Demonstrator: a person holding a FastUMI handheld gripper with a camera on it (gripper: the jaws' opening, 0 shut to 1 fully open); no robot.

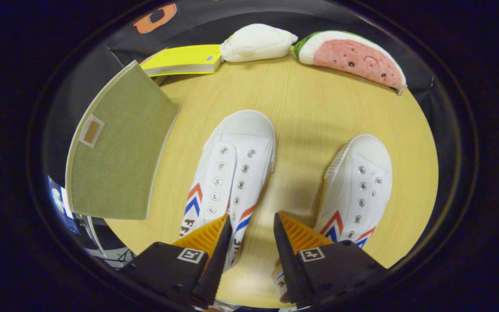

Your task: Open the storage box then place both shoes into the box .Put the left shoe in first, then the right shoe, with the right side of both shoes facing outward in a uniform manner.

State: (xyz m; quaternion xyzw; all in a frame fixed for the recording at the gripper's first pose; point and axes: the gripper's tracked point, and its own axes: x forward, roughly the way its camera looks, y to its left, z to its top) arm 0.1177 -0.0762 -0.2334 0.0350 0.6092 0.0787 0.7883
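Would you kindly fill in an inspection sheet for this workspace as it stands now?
Surface: light wooden table.
Job's things: two white shoes, toes pointing away; one ahead of one finger, the other ahead of the second; olive fabric storage box, lid closed, beside the first shoe.
Clutter: yellow book, white plush, watermelon plush at the table's far edge.
Grippers: tongs open, holding nothing, above the gap between the shoes.
Cables: nothing seen.
Surroundings: black cloth wall.
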